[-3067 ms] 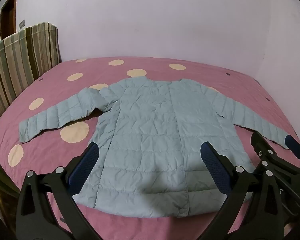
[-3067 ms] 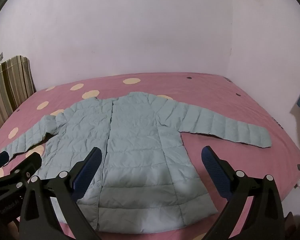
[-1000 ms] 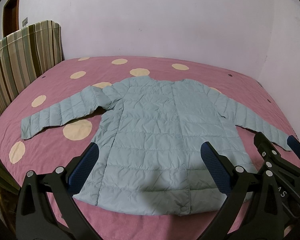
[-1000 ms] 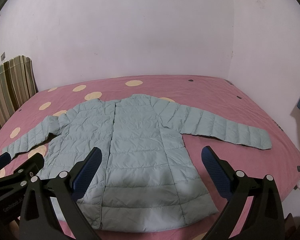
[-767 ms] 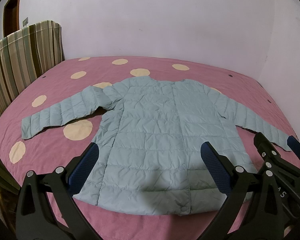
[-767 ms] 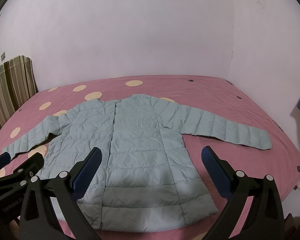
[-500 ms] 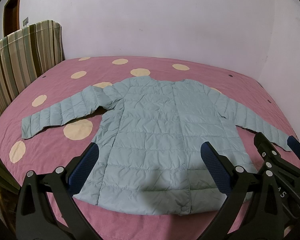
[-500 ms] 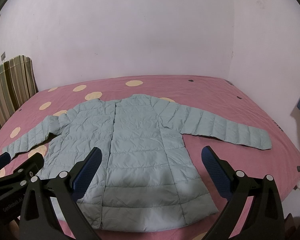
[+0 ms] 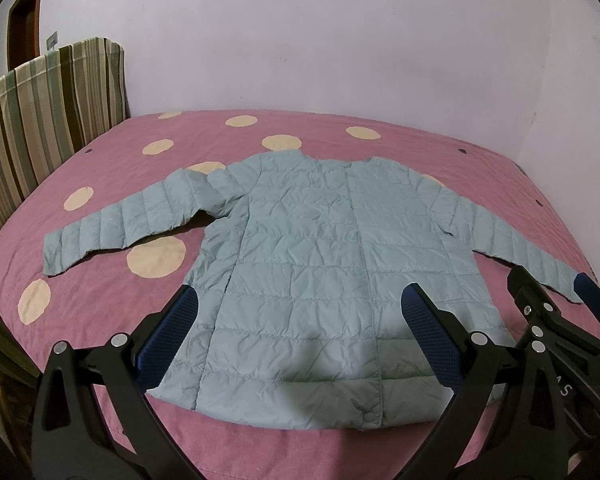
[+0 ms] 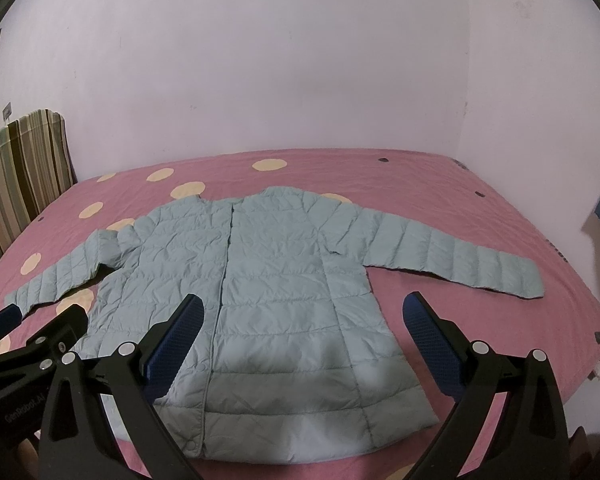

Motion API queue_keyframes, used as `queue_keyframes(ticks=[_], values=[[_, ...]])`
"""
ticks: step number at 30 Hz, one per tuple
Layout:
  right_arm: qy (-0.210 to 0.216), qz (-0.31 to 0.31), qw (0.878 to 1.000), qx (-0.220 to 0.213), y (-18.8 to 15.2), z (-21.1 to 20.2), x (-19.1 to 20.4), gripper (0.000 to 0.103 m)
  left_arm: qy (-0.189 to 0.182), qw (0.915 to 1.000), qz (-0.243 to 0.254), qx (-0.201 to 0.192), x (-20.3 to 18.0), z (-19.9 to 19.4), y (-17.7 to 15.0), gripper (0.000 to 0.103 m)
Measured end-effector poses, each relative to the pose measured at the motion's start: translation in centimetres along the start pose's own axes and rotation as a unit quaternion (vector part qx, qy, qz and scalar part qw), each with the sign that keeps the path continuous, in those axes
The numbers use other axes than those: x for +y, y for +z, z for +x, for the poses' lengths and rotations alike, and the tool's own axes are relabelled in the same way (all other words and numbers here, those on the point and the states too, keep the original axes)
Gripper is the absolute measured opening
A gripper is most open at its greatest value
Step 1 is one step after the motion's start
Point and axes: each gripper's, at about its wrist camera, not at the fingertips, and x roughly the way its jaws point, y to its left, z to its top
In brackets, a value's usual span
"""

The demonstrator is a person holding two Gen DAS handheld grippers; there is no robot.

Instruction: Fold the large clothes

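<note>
Flanking jacket (image 9: 320,264): striped headboard (image 9: 40,120), wall (image 10: 260,60)

Pale blue-green quilted puffer jacket (image 9: 320,256), stitched in horizontal bands across body and sleeves, with a matching snap at the hem corner. Pink bedsheet (image 9: 108,304) dotted with large cream circles, plus a few small dark dots toward the far and right edges. Striped headboard cover (image 9: 40,120) at the bed's left edge, in brown, cream and grey-green vertical bands. Plain lilac-white wall (image 10: 280,80). Black frames with dark blue textured pads on the left gripper (image 9: 298,338) and the right gripper (image 10: 300,338).
</note>
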Motion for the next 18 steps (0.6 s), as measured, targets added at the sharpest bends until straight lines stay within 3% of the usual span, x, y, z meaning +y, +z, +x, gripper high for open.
queue_keyframes(ticks=[10,18], values=[[0.011,0.022,1.000,0.014,-0.1,2.0,-1.3,0.099,-0.009,0.9978,-0.059,0.030,3.0,3.2,0.3,0.101],[0.016,0.115,0.993,0.027,-0.2,6.2,-7.6,0.099,0.023,0.9840,-0.162,0.070,9.1,9.4,-0.4,0.101]])
